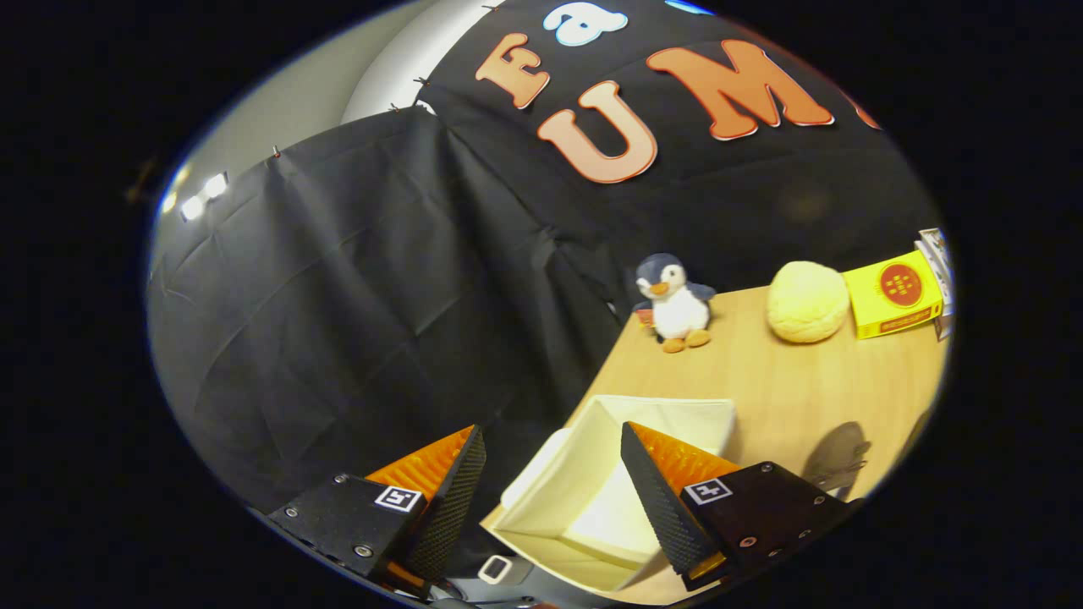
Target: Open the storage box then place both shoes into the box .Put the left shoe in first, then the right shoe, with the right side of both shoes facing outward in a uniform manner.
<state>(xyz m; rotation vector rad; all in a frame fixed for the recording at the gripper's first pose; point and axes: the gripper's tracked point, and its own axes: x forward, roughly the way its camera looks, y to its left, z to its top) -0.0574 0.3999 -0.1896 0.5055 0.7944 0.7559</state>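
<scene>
The gripper (550,440) has its two fingers wide apart and holds nothing; the open white storage box (592,499) sits on the wood table (787,389), near, between the fingers; a dark shoe (838,461) lies right of it; far off stand a toy penguin (674,302), a yellow ball (806,301) and a yellow packet (894,293), its writing too small to read.

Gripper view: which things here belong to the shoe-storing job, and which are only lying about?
For the job:
- cream fabric storage box, already open, just ahead of the claw, whose fingers are apart and hold nothing
- dark shoe on the wooden table

Lying about:
- plush penguin toy
- yellow round plush ball
- yellow cardboard carton
</scene>
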